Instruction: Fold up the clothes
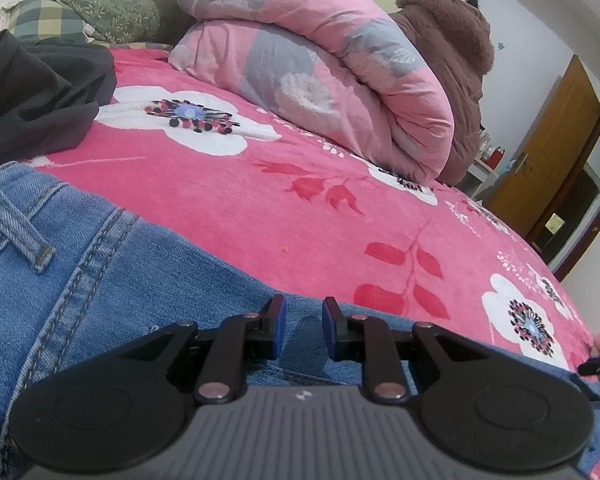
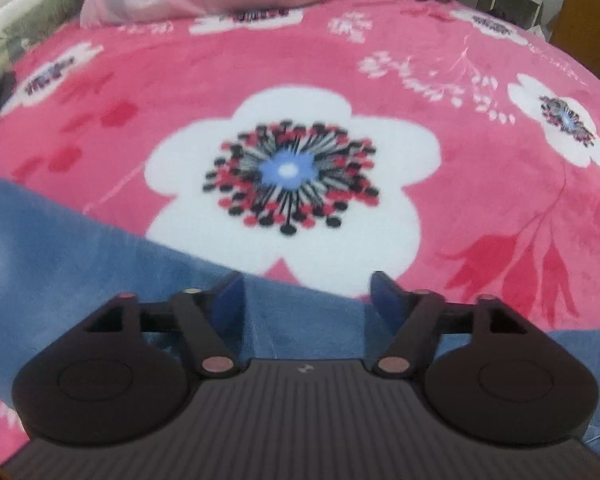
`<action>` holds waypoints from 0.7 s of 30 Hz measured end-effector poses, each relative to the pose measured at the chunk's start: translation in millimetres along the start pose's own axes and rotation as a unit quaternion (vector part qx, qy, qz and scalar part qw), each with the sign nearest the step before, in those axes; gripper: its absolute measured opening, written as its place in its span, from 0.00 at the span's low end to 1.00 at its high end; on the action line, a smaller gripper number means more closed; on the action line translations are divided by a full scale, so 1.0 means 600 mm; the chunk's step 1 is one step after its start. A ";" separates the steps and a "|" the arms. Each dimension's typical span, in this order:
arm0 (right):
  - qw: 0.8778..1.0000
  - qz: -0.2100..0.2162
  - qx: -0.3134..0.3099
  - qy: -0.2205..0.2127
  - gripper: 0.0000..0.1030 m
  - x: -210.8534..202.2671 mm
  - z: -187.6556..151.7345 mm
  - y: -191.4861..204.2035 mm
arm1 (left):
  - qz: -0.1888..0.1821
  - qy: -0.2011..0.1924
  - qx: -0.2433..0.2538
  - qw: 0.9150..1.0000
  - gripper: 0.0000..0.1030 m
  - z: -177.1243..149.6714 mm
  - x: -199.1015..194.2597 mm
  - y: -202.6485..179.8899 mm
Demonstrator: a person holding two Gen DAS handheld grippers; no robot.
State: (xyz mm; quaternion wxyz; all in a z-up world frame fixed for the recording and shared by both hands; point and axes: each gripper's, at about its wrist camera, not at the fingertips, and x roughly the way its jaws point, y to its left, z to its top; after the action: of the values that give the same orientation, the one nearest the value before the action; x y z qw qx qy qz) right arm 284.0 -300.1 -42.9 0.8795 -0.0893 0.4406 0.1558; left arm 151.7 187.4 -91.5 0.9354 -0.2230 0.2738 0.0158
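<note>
Denim jeans (image 1: 100, 264) lie flat on the bed (image 1: 300, 208) under both tools: I keep my left hand-held gripper (image 1: 303, 326) nearly clenched, apparently pinning fabric, while my right hand-held gripper (image 2: 307, 300) spreads released above the leg, presumably ready to grab.

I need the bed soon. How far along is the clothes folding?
Nothing looks finished. The blue jeans lie spread on the pink floral blanket. The left tongs sit narrowly parted over the denim; the right tongs are wide open, gripping nothing. A dark garment remains crumpled, unfolded.
</note>
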 end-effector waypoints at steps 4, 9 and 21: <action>0.999 -0.003 -0.016 -0.033 0.95 -0.042 0.007 -0.002 | 0.016 0.006 0.014 1.000 0.21 0.002 0.003 -0.011; 0.995 -0.044 0.008 -0.087 0.97 -0.119 -0.007 -0.018 | 0.007 0.015 0.010 1.000 0.37 0.014 -0.007 -0.014; 0.964 -0.129 0.129 -0.194 0.82 -0.355 -0.277 -0.003 | -0.042 0.031 0.094 0.994 0.44 0.033 -0.031 -0.204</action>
State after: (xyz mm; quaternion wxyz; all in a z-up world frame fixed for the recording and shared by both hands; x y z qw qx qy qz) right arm 40.5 -392.4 28.9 0.9649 0.0007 0.2627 -0.0031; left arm 164.7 87.5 -16.8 0.9430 -0.1460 0.2936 -0.0566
